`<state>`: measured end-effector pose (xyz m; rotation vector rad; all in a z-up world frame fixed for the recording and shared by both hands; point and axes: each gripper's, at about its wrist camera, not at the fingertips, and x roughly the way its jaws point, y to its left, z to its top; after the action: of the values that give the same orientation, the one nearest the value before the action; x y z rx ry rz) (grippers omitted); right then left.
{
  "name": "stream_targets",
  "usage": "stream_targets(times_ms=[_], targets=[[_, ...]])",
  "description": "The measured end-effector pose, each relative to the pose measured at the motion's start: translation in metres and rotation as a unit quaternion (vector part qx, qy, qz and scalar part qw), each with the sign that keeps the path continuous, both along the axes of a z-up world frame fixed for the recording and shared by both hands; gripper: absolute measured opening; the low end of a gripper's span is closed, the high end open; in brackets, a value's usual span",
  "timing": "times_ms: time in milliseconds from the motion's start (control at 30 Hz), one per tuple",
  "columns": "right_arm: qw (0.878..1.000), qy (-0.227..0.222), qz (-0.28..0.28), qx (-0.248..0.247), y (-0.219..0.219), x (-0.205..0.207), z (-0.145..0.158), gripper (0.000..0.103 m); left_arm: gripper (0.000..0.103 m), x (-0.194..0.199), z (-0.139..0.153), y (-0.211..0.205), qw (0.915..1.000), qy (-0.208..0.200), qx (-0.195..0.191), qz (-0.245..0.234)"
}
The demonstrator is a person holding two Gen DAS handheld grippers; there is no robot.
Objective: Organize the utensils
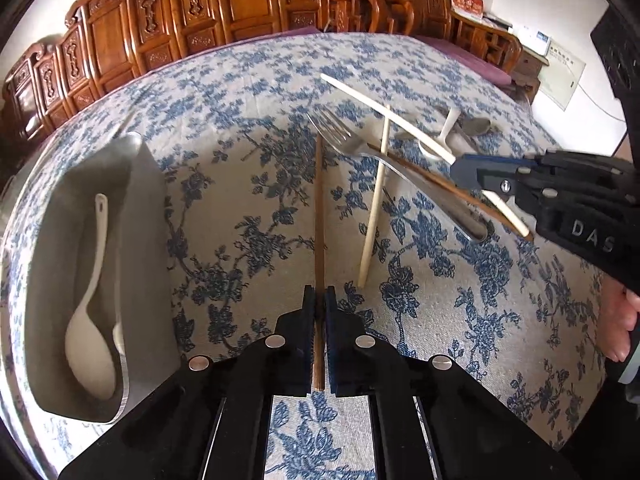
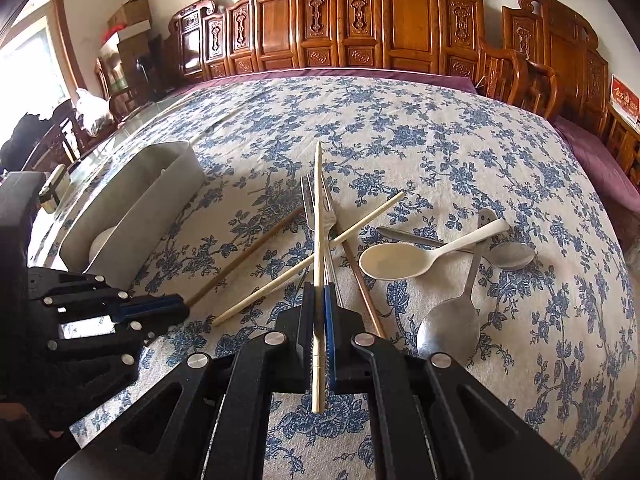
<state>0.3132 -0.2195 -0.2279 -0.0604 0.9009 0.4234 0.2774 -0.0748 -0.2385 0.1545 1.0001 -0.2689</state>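
Note:
My left gripper [image 1: 319,296] is shut on a brown wooden chopstick [image 1: 319,208] that points away over the cloth; it also shows in the right wrist view [image 2: 244,258]. My right gripper [image 2: 319,292] is shut on a cream chopstick [image 2: 318,216], seen from the left wrist view [image 1: 384,114] lifted above the pile. On the cloth lie a second cream chopstick [image 1: 374,200], a second brown chopstick [image 2: 362,284], a metal fork [image 2: 320,208], a cream plastic spoon [image 2: 400,262] and metal spoons [image 2: 450,326]. A grey tray [image 1: 148,216] at the left holds a white spoon [image 1: 90,336].
The table wears a blue floral cloth [image 2: 440,152]. Carved wooden chairs [image 2: 360,20] line the far edge. The grey tray also shows in the right wrist view [image 2: 152,200]. A hand [image 1: 620,324] holds the right gripper at the right edge.

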Motion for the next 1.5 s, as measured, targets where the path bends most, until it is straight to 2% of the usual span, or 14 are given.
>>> stream_targets(times_ms=[533,800,1167,1500], targets=[[1.0,-0.006,-0.004,0.015,-0.002,-0.019,0.01,0.006,0.004,-0.026,0.048,0.031,0.998,-0.055,-0.026,0.016],[1.0,-0.01,-0.001,0.007,0.005,-0.032,0.014,0.006,0.004,-0.037,0.068,0.048,0.9956,-0.079,-0.044,0.025],[0.999,-0.033,0.012,0.003,0.027,-0.051,0.045,0.006,0.004,-0.049,0.107,0.093,0.9907,-0.108,-0.052,0.065],[0.999,-0.037,0.038,0.003,0.059,-0.07,0.062,0.006,0.004,-0.044,0.103,0.141,0.9886,-0.097,-0.041,0.107]])
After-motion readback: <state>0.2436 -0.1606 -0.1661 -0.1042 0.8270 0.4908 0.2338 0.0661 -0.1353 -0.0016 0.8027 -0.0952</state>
